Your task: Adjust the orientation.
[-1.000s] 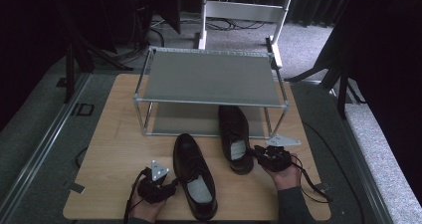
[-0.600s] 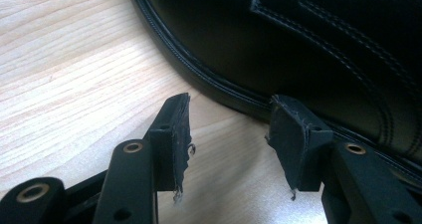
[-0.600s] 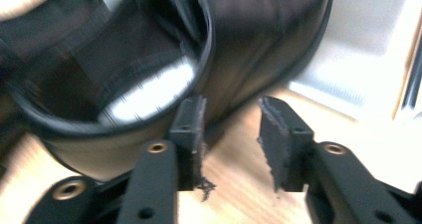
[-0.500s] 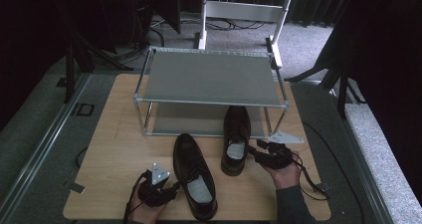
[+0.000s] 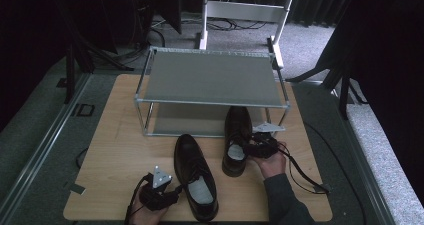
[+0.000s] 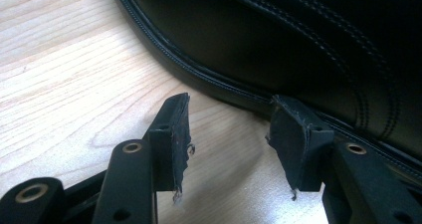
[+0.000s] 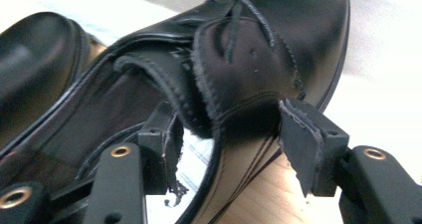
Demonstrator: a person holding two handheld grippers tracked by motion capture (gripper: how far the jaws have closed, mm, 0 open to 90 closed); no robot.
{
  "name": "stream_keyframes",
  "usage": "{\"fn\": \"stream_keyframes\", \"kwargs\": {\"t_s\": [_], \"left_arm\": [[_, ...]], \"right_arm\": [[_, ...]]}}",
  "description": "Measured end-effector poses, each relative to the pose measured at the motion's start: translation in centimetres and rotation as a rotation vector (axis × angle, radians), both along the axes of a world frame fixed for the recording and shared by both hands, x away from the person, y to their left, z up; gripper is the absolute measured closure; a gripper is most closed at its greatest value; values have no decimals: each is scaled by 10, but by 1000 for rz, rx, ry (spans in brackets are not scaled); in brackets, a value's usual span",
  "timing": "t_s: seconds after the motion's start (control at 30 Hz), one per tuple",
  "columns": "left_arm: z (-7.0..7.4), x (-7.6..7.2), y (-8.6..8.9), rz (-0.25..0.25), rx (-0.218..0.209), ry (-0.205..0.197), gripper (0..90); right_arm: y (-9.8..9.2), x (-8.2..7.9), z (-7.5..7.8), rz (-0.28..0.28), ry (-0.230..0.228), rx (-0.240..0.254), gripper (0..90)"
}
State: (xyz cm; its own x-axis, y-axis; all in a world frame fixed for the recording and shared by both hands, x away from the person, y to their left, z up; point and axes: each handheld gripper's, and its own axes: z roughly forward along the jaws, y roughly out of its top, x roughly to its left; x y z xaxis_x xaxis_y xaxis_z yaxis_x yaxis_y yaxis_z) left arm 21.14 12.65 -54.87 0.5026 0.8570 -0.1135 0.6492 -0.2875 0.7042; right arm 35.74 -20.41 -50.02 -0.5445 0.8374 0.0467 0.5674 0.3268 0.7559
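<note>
**Black leather lace-up shoes: placement at the metal shoe rack**

Black leather lace-up shoes, two in number, lie on the light wooden tabletop [image 5: 120, 150] in front of the two-tier grey metal shoe rack [image 5: 210, 77], which serves as the reference landmark.

1. Right shoe [image 5: 236, 137]. Toe points toward the rack and sits at the front edge of the lower shelf, partly under the upper tier. Heel remains on the tabletop, outside the rack. This alignment suits a straight push inward, so the shoe is judged to be part-way stowed.

2. Right gripper [image 5: 254, 147]. Positioned beside the shoe's opening, on the side away from the other shoe. Its jaws have just been opening. In the right gripper view they stand spread, one jaw inside the opening and one outside the quarter, with the shoe's side wall between them; neither pad presses on the leather. Judged state: grip released after positioning.

3. Left shoe [image 5: 195, 177]. Lies farther from the rack than the right shoe, toe angled toward the rack, well short of the lower shelf.

4. Left gripper [image 5: 172, 195]. Rests near the heel end of the left shoe [image 6: 298, 40]. Jaws spread, empty, tips just beside the sole edge. Judged purpose: staged to seize this shoe.
</note>
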Motion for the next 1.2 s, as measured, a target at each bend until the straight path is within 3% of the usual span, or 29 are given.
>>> {"fn": "stream_keyframes", "kwargs": {"t_s": [0.33, 0.53, 0.63, 0.8, 1.2], "left_arm": [[0, -4, -2, -23, -2, -6, 512], [1, -5, -3, -30, -5, -8, 527], [1, -6, -3, -32, -11, -8, 554], [0, -7, -3, -35, -24, -12, 580], [-2, -5, -8, -43, -61, -1, 596]], "right_arm": [[-2, 3, 0, 7, 8, -19, 496], [-3, 3, 2, 9, 10, -37, 568], [-4, 0, 4, -2, -5, -64, 661], [-9, -4, 5, -19, -18, -74, 730], [-10, -22, 5, -4, -20, -78, 765]]}}
